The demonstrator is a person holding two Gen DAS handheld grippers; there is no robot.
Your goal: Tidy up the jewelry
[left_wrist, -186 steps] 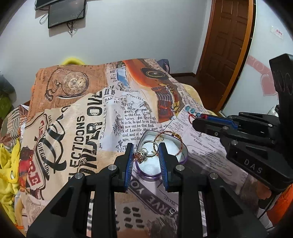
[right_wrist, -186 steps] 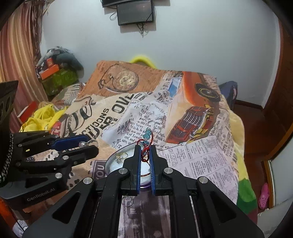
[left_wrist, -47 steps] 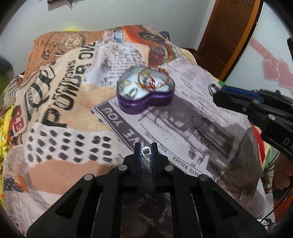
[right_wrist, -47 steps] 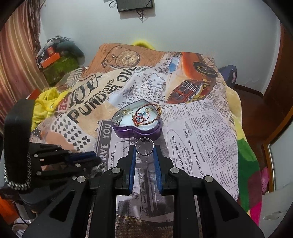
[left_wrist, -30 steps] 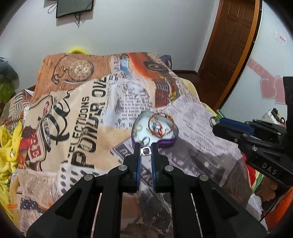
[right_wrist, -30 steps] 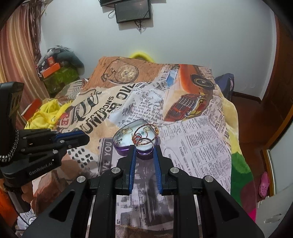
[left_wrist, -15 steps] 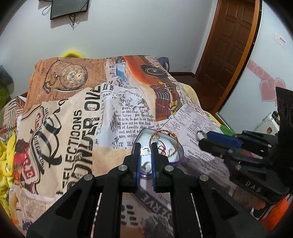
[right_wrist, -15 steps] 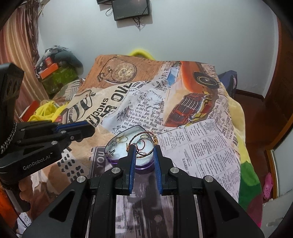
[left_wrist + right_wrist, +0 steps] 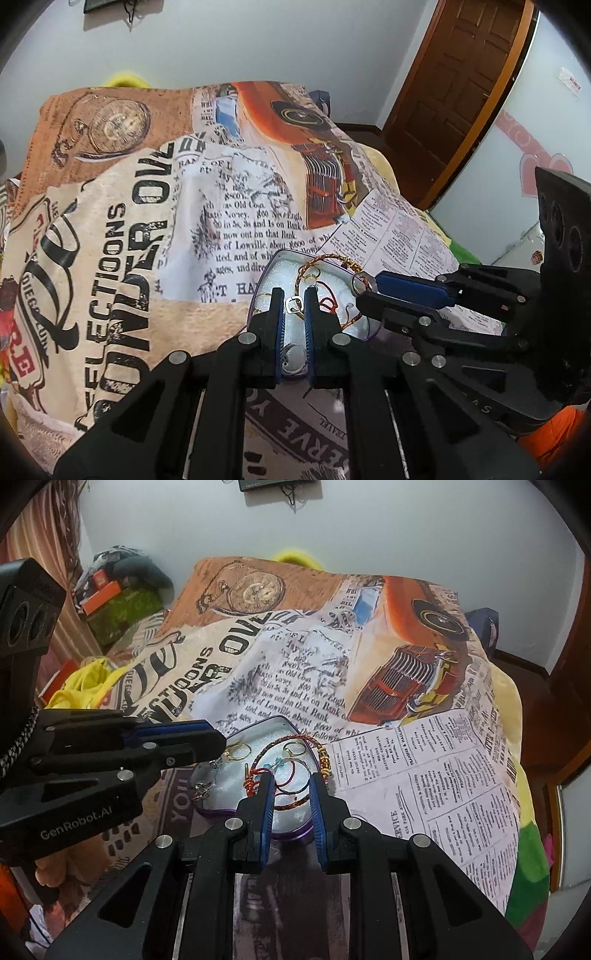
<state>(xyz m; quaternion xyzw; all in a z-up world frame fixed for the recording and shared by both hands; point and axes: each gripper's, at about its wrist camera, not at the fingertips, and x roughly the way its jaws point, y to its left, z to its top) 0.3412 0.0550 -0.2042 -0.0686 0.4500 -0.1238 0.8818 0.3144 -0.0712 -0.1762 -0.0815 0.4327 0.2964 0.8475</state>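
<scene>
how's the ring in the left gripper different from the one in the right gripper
The small ring pinched by the left gripper is squarish and narrow, so those jaws sit almost together. The large hoop in the right gripper is round, thin and wider, so its jaws stand further apart. The small ring sits at the fingertips; the large hoop rises above them. Both are silvery and held over the purple heart-shaped box.
</scene>
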